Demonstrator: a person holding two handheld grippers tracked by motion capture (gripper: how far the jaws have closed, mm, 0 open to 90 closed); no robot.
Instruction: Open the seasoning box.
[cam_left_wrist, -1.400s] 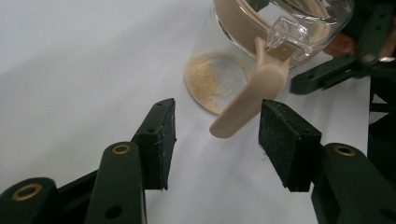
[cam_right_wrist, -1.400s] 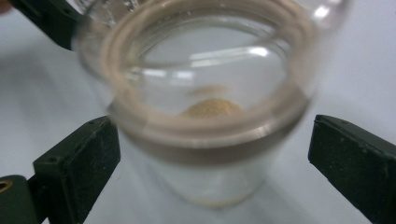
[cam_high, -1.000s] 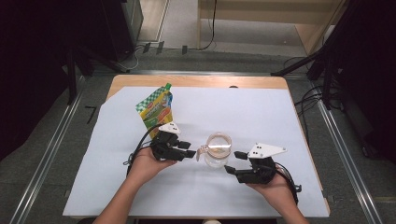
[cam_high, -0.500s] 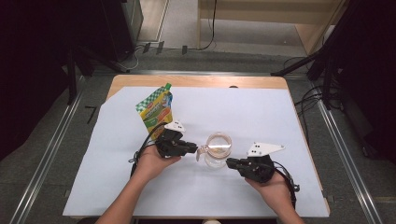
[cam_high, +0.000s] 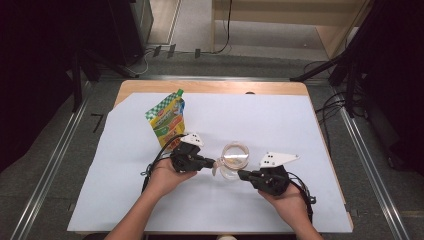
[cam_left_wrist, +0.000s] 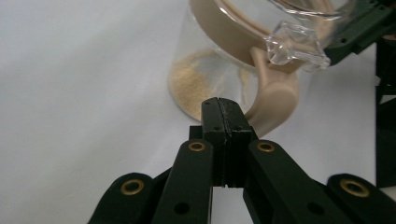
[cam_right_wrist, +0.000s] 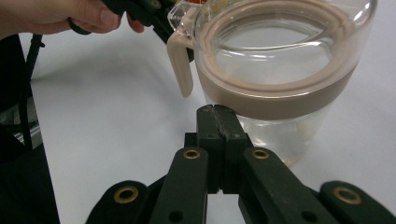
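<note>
The left gripper (cam_high: 212, 164) has just brought its jaws together on nothing, its tip by the beige clasp of the glass jar (cam_high: 235, 160) at mid-table. The right gripper (cam_high: 242, 174) is likewise closed empty against the jar's near side. Earlier both stood open; pushing seems intended, not grasping.

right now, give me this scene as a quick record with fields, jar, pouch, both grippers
jar: clear jar with a beige band and beige handle, upright mid-table, a little tan powder at the bottom
pouch: green and orange pouch, behind the left gripper, apart from the jar
left gripper: jaws shut, empty, tips beside the handle
right gripper: jaws shut, empty, tips at the jar's side
surface: white sheet on a wooden table
</note>
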